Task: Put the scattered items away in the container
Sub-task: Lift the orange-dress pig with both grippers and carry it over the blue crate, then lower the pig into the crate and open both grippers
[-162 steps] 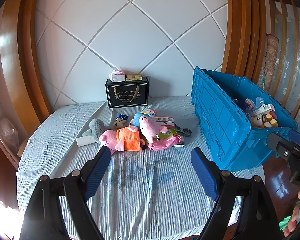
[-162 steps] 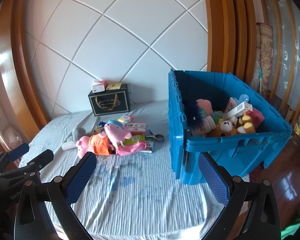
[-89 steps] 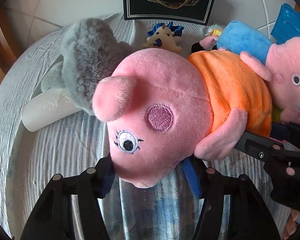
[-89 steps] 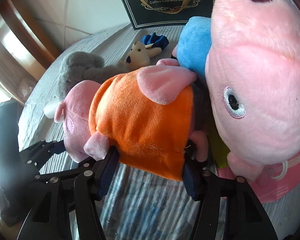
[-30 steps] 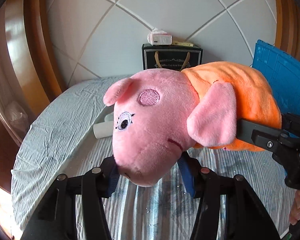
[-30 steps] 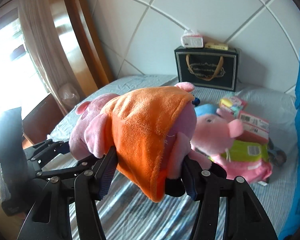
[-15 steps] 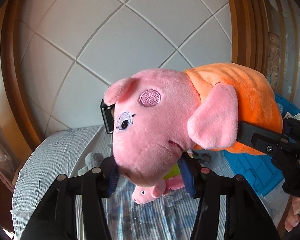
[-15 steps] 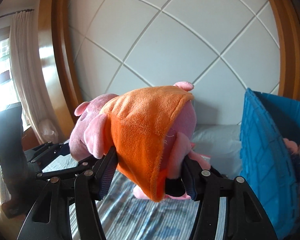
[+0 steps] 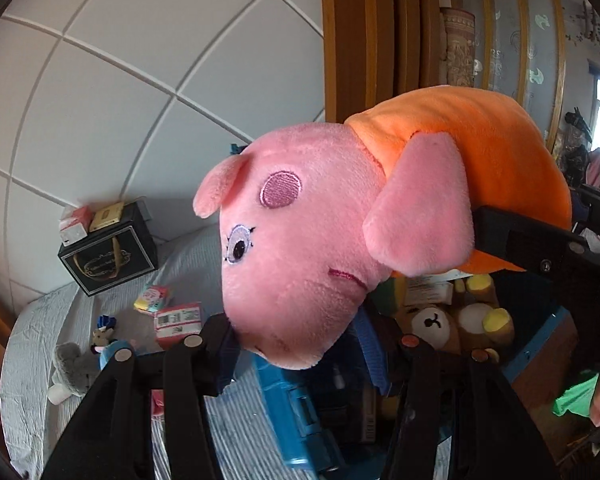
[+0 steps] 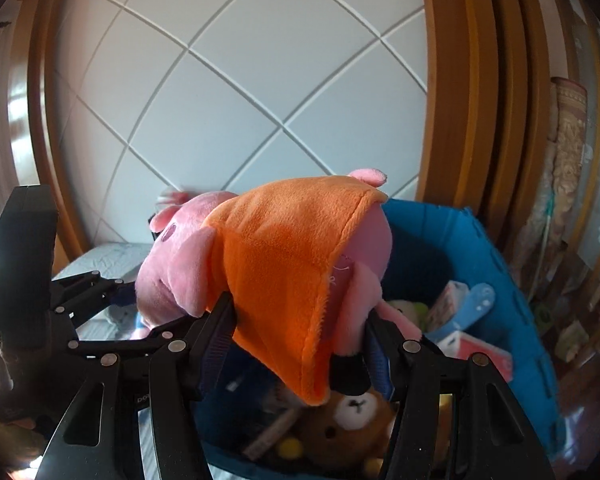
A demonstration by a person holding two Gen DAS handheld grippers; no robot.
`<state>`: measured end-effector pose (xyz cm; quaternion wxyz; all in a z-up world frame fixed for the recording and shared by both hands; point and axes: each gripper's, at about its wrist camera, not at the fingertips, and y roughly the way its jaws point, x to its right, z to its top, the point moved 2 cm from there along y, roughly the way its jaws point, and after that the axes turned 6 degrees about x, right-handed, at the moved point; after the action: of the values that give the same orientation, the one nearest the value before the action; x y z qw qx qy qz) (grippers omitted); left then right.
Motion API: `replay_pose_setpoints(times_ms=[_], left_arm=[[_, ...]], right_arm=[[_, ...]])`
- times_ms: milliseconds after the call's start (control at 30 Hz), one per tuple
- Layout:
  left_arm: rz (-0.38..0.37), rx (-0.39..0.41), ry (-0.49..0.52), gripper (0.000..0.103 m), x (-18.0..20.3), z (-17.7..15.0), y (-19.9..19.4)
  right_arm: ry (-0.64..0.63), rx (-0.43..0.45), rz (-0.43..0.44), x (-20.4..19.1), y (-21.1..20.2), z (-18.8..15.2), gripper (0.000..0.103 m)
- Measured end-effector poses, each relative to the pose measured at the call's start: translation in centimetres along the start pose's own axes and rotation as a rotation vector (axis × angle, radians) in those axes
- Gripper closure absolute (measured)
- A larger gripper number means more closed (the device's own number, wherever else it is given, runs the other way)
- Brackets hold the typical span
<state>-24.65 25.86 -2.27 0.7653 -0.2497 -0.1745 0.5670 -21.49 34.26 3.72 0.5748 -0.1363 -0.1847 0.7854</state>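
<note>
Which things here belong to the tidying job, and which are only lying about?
Job:
- pig toy, held by left tool and right tool
- blue box
- grey toy and packets on the bed

Lying about:
- black gift bag
- wall panel

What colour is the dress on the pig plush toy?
Orange; the dress on the pig plush toy shows best in the right wrist view.

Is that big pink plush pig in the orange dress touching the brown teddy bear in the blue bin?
Cannot tell. In both wrist views the pig overlaps the bear, hiding any gap.
</note>
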Motion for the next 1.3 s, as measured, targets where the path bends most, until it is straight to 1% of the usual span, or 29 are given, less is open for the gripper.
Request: replay_pose_setpoints(times_ms=[67, 133, 200, 233, 267, 333, 400, 533, 600, 733, 967, 1067, 1100, 1167, 1233, 1300], left_arm=[[-0.016, -0.081, -0.001, 0.052, 2.7, -0.4, 2.5], [-0.025, -0.166, -0.001, 0.052, 4.6, -1.2, 4.8], [-0.029, -0.264, -0.005, 0.052, 6.0, -2.3, 6.7], [-0.026, -0.300, -0.004, 0.052, 6.3, -2.9, 7.2], [-0.005, -0.308, 0.009, 0.052, 6.9, -3.2, 7.4], [0.028, -0.299, 0.029, 0.052, 7.5, -3.3, 7.1], [0.018, -0.293, 0.015, 0.052, 7.5, -3.5, 6.4], [0.036, -0.278, 0.025, 0.052, 7.4, -4.4, 5.2], [0.039, -0.271, 0.019, 0.052, 7.4, -4.6, 4.9], [0.039, -0.258, 0.001, 0.052, 7.2, -5.2, 4.2], [0.032, -0.221, 0.001, 0.051, 6.9, -4.9, 4.5], [0.034, -0.205, -0.005, 0.051, 6.9, -4.5, 4.5], [0.035, -0.199, -0.011, 0.051, 6.9, -4.4, 4.4], [0.039, -0.184, -0.029, 0.051, 6.7, -4.1, 4.1], [0.040, -0.158, -0.050, 0.051, 6.7, -3.9, 3.5], [0.038, -0.128, -0.067, 0.051, 6.7, -3.7, 2.6]], right_arm=[[0.004, -0.059, -0.006, 3.5, 0.4, -0.8, 0.045], [0.023, -0.124, -0.008, 6.1, 1.9, -2.0, 0.045], [0.059, -0.182, -0.006, 8.7, 3.1, -3.9, 0.045], [0.076, -0.202, 0.000, 9.9, 3.5, -4.8, 0.045], [0.087, -0.221, 0.003, 10.8, 3.9, -5.5, 0.045], [0.118, -0.257, 0.015, 12.3, 4.5, -6.7, 0.045], [0.133, -0.286, 0.032, 13.3, 5.0, -7.7, 0.045], [0.137, -0.354, 0.053, 13.2, 7.0, -10.2, 0.052], [0.142, -0.352, 0.058, 13.3, 7.3, -10.9, 0.052], [0.149, -0.344, 0.062, 13.3, 6.8, -10.9, 0.052], [0.187, -0.343, 0.079, 13.2, 5.8, -11.5, 0.052], [0.202, -0.324, 0.073, 13.5, 5.1, -11.3, 0.051], [0.202, -0.314, 0.061, 13.6, 4.7, -11.1, 0.048], [0.197, -0.288, 0.036, 14.1, 4.4, -10.1, 0.039], [0.200, -0.258, 0.016, 14.5, 3.4, -9.5, 0.015], [0.197, -0.231, -0.011, 15.0, 2.5, -8.9, 0.008]])
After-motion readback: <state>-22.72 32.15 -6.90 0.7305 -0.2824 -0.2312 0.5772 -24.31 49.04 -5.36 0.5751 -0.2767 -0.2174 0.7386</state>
